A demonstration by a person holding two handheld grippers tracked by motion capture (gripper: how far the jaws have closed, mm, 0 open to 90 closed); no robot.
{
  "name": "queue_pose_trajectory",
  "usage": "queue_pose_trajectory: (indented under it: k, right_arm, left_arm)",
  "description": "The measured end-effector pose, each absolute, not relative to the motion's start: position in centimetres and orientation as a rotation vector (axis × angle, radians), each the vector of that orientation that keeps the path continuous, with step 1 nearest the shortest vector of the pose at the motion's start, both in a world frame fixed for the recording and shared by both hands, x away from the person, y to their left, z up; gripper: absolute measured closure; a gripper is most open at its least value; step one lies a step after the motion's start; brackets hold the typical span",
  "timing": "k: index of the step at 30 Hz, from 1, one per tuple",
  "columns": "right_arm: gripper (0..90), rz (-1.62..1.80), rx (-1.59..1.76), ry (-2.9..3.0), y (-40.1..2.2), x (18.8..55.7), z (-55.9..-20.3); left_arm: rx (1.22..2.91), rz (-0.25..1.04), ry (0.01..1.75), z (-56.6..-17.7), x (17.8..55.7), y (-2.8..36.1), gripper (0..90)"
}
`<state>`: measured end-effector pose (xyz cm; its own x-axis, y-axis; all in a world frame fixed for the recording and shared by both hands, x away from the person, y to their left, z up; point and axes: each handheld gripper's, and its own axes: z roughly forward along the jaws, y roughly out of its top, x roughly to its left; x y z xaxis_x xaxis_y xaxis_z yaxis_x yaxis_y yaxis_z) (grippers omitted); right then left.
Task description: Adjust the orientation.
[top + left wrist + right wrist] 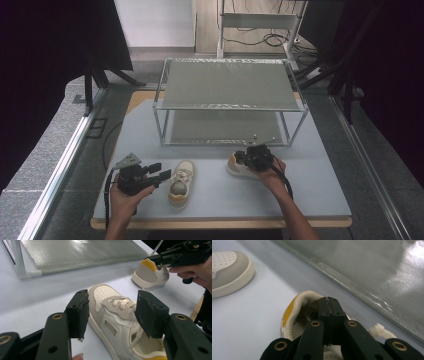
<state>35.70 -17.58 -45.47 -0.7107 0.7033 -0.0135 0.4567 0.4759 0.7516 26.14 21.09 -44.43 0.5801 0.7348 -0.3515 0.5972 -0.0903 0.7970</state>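
Observation:
Two cream sneakers with yellow heel patches lie on the pale table [310, 190]. The left sneaker [181, 183] points toward the rack. My left gripper [165, 171] is beside it on its left, open; in the left gripper view its jaws [112, 300] stand wide, framing the laced upper of that sneaker [117, 315] without touching it. The right sneaker [236, 166] lies in front of the rack. My right gripper [241, 156] is over its heel end, shut; its pads [328, 300] meet above the padded collar [294, 307], with nothing seen between them.
A two-level metal rack [230, 82] with grey shelves stands behind the sneakers; its lower shelf [374, 270] is close to the right sneaker. Black curtains flank the table. Cables lie on the floor behind.

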Motion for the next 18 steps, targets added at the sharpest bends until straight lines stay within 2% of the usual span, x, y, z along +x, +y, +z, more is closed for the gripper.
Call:
queue_pose_trajectory:
  k: [18]
  right_arm:
    - [89.9,1.132,0.947,2.488,-18.22,34.88,-46.23]
  left_arm:
    - [1.767,0.172,1.107,-44.35,26.08,21.51,44.0]
